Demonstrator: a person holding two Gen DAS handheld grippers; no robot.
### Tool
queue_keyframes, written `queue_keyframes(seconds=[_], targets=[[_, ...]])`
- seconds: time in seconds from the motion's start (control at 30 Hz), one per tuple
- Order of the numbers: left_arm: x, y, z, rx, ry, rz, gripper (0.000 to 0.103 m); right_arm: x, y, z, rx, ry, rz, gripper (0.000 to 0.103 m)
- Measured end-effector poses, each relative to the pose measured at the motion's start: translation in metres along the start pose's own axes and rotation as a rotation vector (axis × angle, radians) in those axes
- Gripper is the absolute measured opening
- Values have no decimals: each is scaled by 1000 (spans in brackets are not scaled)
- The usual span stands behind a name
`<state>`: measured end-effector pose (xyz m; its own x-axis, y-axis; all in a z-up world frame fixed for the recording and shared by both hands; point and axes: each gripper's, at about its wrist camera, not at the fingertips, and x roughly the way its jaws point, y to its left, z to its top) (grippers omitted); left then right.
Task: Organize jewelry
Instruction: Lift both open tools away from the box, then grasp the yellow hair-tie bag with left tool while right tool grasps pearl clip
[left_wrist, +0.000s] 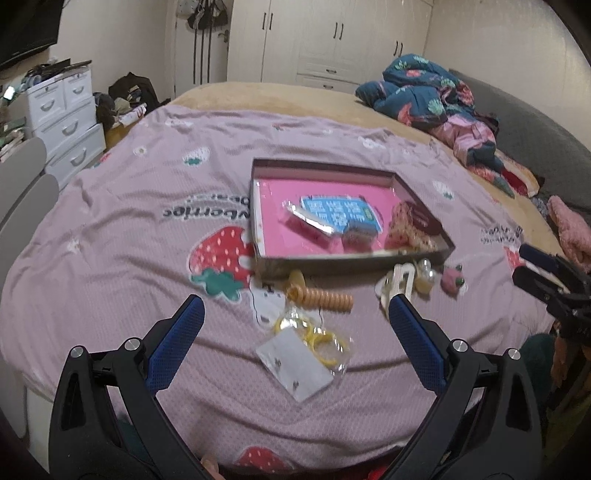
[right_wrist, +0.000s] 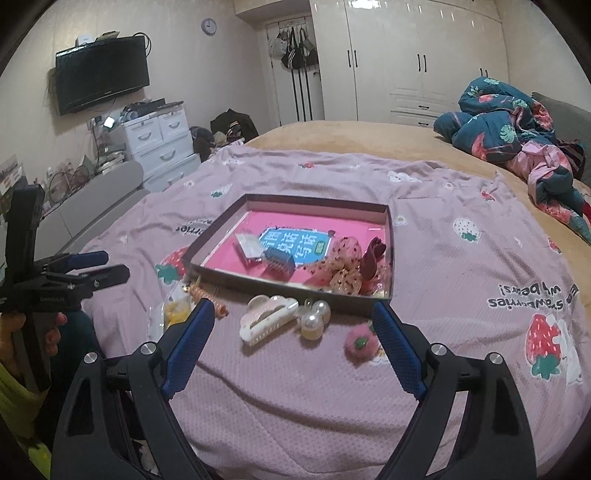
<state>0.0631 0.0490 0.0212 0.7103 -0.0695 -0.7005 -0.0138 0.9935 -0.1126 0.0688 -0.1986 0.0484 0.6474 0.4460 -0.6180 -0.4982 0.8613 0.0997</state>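
Right hand-held gripper (right_wrist: 293, 317) spread empty over the bed (right_wrist: 443, 266), white hair claw (right_wrist: 265, 318) at its 12 o'clock before the box (right_wrist: 291, 284): likely light, rigid, slippery plastic, so pinch across its arched spine; left hand-held gripper (left_wrist: 295, 310) also spread.

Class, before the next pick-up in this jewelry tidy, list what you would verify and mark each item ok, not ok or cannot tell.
1. Left gripper open, nothing held: ok.
2. Right gripper open, nothing held: ok.
3. Box uncovered, pink floor partly free: ok.
4. White hair claw lies apart from the pearl piece: ok.
5. All loose pieces already boxed: not ok; the pink pompom and bagged yellow rings lie outside.
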Motion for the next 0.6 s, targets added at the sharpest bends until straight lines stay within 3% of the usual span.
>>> queue_keyframes(seconds=[0.37, 0.53, 0.6], targets=[[17, -5, -36, 37, 109, -18, 93, 5, 3, -11, -7, 36, 20, 86], [24, 5, -48, -20, 158, -67, 93, 7, 4, -14, -5, 46, 19, 86], [28, 9, -51, -50, 175, -92, 85, 10, 3, -14, -1, 50, 20, 86]])
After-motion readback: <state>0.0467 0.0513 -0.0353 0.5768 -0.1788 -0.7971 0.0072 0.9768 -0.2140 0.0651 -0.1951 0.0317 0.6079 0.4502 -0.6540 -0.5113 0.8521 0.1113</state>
